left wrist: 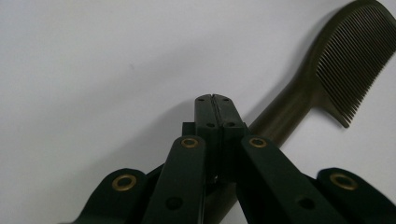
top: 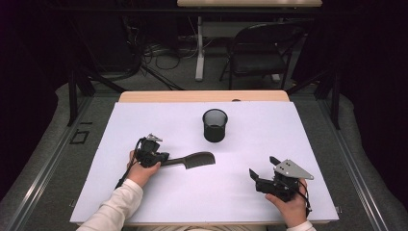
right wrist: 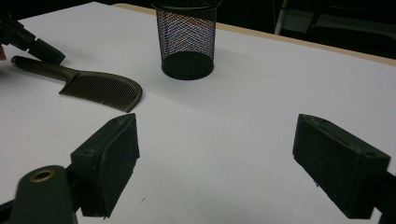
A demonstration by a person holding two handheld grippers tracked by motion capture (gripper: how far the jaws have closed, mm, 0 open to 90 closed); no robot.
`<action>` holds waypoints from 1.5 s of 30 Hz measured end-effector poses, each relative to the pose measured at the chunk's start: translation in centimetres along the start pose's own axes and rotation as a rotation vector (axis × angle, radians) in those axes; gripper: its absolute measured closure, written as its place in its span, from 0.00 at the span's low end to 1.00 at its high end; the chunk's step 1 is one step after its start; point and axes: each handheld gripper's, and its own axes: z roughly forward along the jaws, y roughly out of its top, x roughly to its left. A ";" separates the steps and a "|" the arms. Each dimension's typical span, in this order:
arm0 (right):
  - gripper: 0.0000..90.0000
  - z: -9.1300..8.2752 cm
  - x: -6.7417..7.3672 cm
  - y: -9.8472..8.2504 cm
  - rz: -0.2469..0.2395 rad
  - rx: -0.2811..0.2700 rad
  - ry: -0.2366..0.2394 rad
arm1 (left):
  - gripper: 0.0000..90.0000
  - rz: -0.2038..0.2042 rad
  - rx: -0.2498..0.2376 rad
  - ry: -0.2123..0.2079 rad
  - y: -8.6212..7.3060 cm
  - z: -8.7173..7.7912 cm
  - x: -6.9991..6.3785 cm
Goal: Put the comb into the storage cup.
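A dark olive comb (top: 192, 160) lies flat on the white table top, teeth end toward the middle, handle toward the left. My left gripper (top: 165, 158) rests over the handle end with its jaws pressed together and nothing between them. In the left gripper view the comb (left wrist: 327, 70) runs out from under the shut left gripper (left wrist: 212, 99). A black mesh cup (top: 214, 125) stands upright behind the comb. My right gripper (top: 262, 166) hovers at the front right, jaws wide apart and empty. The right gripper view has the right gripper (right wrist: 219, 149), the comb (right wrist: 100, 88) and the cup (right wrist: 187, 42).
The white sheet (top: 250, 139) covers a wooden table whose far edge (top: 202, 96) shows behind it. Beyond the table stand a black folding chair (top: 257, 53), a desk leg and floor cables. The left gripper (right wrist: 28, 44) sits by the comb handle in the right gripper view.
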 end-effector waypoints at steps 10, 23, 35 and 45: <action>0.16 0.0 0.1 0.0 -0.002 0.000 0.002 | 1.00 -0.002 -0.002 -0.011 -0.7 -0.6 -0.2; 0.16 0.0 0.0 0.0 -0.002 0.000 0.003 | 1.00 0.008 -0.007 -0.015 -1.1 -1.0 -0.7; 0.16 0.0 0.0 0.0 -0.003 0.000 0.005 | 1.00 0.020 -0.004 -0.023 -1.4 -1.1 -1.0; 0.16 0.0 0.1 0.0 -0.001 0.000 0.004 | 1.00 0.023 -0.006 -0.020 -1.4 -1.3 -1.1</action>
